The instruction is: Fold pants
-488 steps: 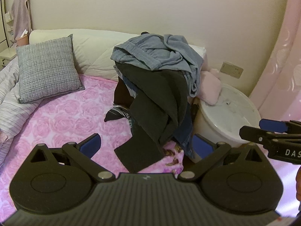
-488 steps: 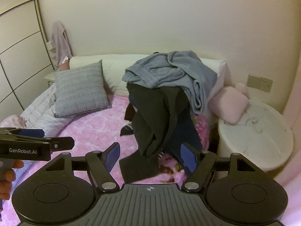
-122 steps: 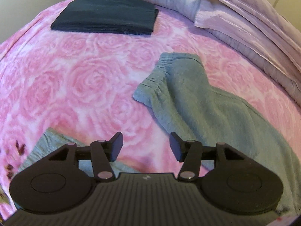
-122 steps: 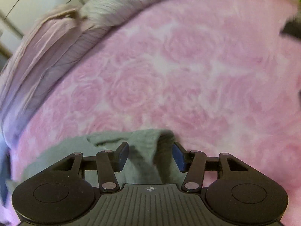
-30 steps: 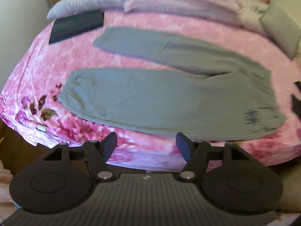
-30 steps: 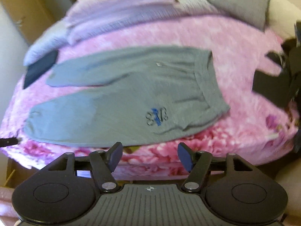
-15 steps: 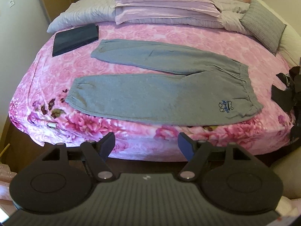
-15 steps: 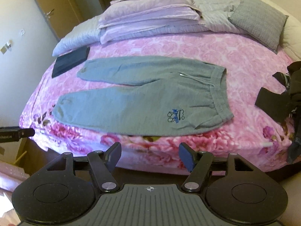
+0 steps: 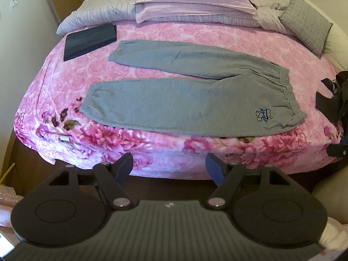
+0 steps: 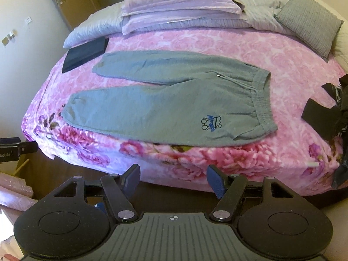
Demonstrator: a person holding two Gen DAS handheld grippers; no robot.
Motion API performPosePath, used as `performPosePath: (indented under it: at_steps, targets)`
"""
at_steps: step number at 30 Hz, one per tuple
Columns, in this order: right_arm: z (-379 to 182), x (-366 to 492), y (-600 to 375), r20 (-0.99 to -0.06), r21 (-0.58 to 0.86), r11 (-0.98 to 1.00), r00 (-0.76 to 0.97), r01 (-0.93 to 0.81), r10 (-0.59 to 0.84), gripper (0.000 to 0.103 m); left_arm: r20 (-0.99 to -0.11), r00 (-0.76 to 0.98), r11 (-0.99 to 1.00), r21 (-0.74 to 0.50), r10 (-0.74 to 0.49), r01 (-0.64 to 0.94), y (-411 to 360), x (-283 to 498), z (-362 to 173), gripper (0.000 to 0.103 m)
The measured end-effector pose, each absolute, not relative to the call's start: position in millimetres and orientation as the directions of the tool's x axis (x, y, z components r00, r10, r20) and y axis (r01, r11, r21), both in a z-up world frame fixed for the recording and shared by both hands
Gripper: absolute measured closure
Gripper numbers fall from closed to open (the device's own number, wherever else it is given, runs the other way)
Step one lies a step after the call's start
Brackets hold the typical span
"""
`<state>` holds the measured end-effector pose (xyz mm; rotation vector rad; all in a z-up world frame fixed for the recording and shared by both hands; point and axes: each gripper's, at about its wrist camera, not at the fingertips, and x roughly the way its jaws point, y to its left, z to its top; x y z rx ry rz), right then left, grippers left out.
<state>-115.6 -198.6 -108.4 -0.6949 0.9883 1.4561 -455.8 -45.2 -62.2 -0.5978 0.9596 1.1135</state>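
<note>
Pink rose-print bedspread (image 9: 195, 37), covering a round bed. Dark folded garment (image 9: 89, 41), flat on the spread near its far left edge. Stack of lilac pillows and folded bedding (image 9: 191, 4) along the far side. Grey striped cushion (image 9: 304, 30), far right, leaning against a cream headboard (image 9: 337, 43). Heap of dark clothes (image 10: 326, 117) at the right edge. Wooden door (image 10: 71, 2), beyond the bed, left.
</note>
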Motion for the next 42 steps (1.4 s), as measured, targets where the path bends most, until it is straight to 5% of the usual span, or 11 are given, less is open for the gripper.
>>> performPosePath:
  at_steps: [42]
  targets:
    - [-103.2,-88.7,-198.4,-0.853,0.178,0.092,-0.106,-0.98,0.511,0.038,-0.863,0.144,0.374,0.054,0.484,-0.926,-41.9,-427.9,-60.0,0.033]
